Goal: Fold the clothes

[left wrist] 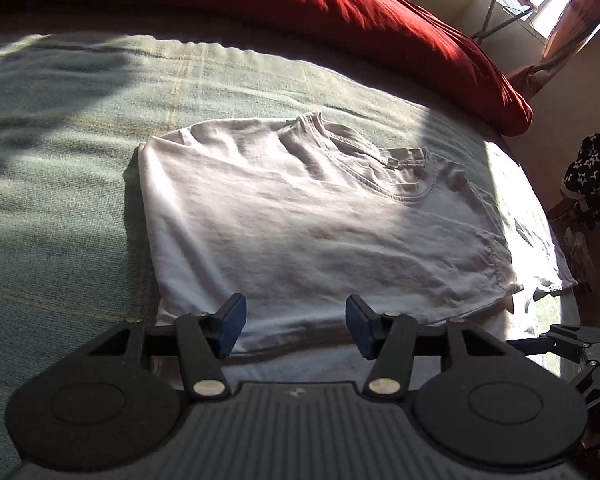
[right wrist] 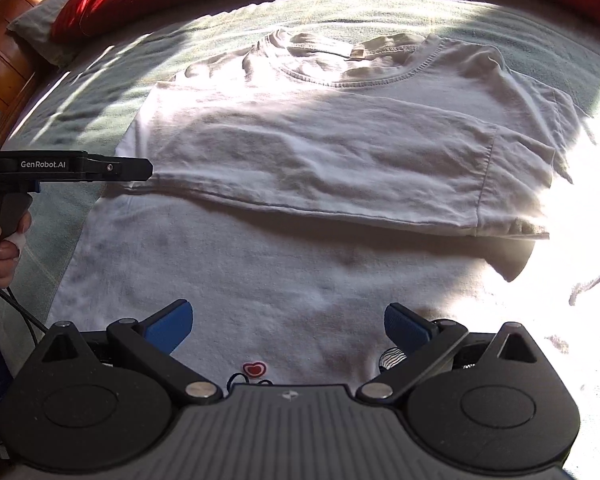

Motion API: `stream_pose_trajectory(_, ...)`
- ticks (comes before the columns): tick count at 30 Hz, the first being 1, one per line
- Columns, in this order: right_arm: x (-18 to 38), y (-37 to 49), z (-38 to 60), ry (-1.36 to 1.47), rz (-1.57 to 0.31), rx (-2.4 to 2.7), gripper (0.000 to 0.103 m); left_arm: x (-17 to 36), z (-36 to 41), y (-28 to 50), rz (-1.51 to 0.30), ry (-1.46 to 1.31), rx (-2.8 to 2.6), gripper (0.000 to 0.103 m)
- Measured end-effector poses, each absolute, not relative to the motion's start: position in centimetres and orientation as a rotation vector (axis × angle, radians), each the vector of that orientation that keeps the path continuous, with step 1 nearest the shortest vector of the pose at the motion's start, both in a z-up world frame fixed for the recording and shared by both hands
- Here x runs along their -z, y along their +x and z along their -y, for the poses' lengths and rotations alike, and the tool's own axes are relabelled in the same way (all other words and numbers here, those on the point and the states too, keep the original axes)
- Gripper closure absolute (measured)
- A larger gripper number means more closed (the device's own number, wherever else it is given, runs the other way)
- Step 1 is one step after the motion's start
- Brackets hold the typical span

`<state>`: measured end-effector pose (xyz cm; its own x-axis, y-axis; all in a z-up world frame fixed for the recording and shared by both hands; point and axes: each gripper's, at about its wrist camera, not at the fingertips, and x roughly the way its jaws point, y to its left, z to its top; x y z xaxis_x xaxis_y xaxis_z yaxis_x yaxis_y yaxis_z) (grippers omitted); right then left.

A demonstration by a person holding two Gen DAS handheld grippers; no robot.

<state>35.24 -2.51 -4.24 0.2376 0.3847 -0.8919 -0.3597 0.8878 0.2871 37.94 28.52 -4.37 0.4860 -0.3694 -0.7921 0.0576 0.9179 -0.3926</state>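
A white T-shirt point(right wrist: 320, 152) is lying on a green blanket point(left wrist: 60, 160), spreading out ahead of both pairs of jaws, with its collar at the far end. The left gripper point(left wrist: 296, 326) is hanging with its jaws wide apart and gripping nothing, and the shirt's folded near edge is running just past their tips. The right gripper point(right wrist: 288, 326) is also standing wide and empty, with white cloth stretching between and beyond its jaws. A red heart print point(right wrist: 254, 369) is peeking out just behind them, partly cut off by the gripper body. Strong sunlight is washing out the shirt's right side, so its edge there is hard to make out. A red pillow point(left wrist: 340, 8) is lying far beyond the jaws.
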Motion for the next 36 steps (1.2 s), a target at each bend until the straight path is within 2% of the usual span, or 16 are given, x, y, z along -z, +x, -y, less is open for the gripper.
stream_pose_trajectory(9,4.9,38.2,8.0,0.297,-1.173,-0.467,0.000,4.9,-24.9,40.8,-1.017,-0.321,0.342,0.049)
stream_pose_trajectory(17,9.4,38.3,14.1,0.847,-1.120,-0.446,0.000,6.0,-24.1,40.8,-1.060,-0.303,0.338,0.048)
stream_pose_trajectory(22,10.9,38.9,16.4,1.097,-1.124,-0.448,0.000,6.0,-23.7,41.3,-1.067,-0.290,0.328,0.048)
stream_pose_trajectory(28,10.5,41.2,17.1,1.144,-1.106,-0.412,0.000,6.0,-23.6,41.3,-1.068,-0.285,0.325,0.048)
stream_pose_trajectory(36,10.6,42.6,17.2,1.070,-1.047,-0.418,0.000,6.1,-23.9,41.3,-1.067,-0.297,0.328,0.047)
